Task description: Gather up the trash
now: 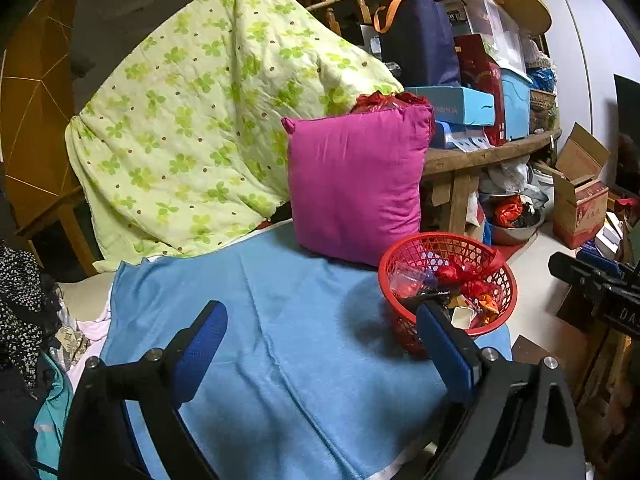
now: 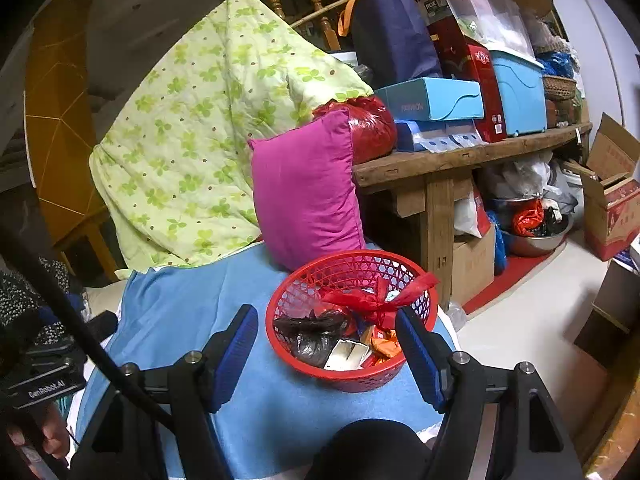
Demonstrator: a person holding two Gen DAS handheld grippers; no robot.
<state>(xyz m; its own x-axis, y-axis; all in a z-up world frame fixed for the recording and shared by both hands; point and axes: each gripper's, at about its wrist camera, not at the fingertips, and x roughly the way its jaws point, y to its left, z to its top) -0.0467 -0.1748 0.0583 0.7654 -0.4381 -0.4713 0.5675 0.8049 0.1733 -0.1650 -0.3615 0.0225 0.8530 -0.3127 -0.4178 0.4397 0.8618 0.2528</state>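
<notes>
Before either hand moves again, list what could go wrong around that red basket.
1. The red basket sits near the blue cloth's edge; a nudge might tip it to the floor.
2. The red ribbon sticks up and could snag on the right gripper's open fingers.

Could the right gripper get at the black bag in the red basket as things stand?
Probably yes. The right gripper is open and empty, the basket sits open-topped just ahead, and the black bag lies uncovered on the near left side.
</notes>
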